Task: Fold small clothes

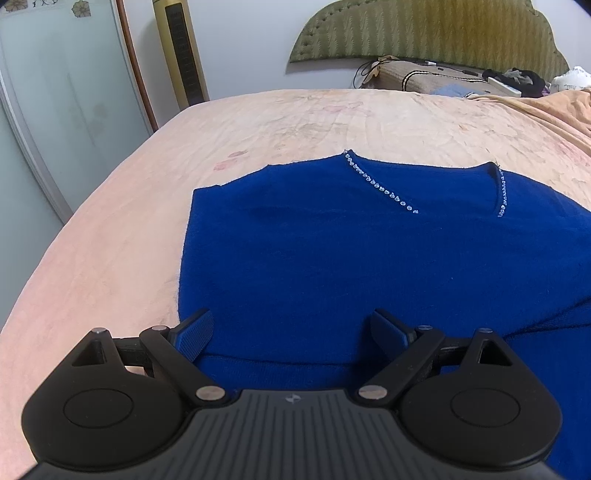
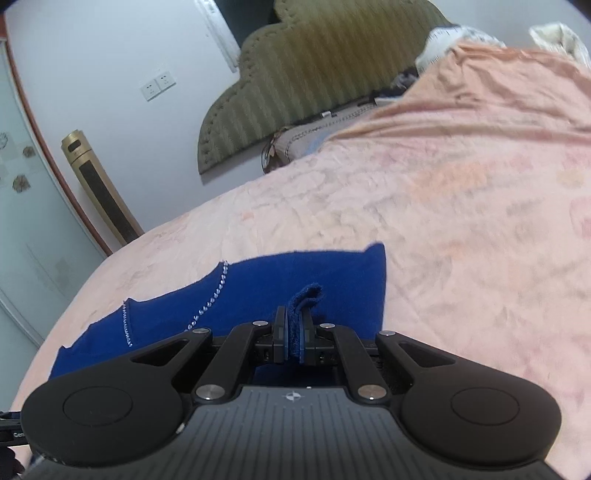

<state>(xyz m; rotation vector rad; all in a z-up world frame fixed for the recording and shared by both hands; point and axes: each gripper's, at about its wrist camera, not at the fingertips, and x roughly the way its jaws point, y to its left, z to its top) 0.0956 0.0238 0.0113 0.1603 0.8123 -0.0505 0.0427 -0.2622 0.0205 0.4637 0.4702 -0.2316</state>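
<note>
A royal-blue knit top (image 1: 332,254) with a rhinestone-trimmed neckline (image 1: 380,184) lies flat on the pink bed sheet (image 1: 258,125). My left gripper (image 1: 291,332) hovers over its near hem, jaws wide apart, nothing between the blue pads (image 1: 195,334). In the right wrist view the same top (image 2: 258,291) fills the lower left. My right gripper (image 2: 294,332) is shut on a pinched-up fold of the blue fabric (image 2: 304,295), which sticks up past its tips near the garment's right edge.
An olive padded headboard (image 1: 424,29) stands at the far end, with pillows and dark clutter (image 1: 513,79) in front of it. A rumpled peach blanket (image 2: 480,92) lies at the right. A gold tower fan (image 1: 181,51) and a glass door (image 1: 55,110) stand left of the bed.
</note>
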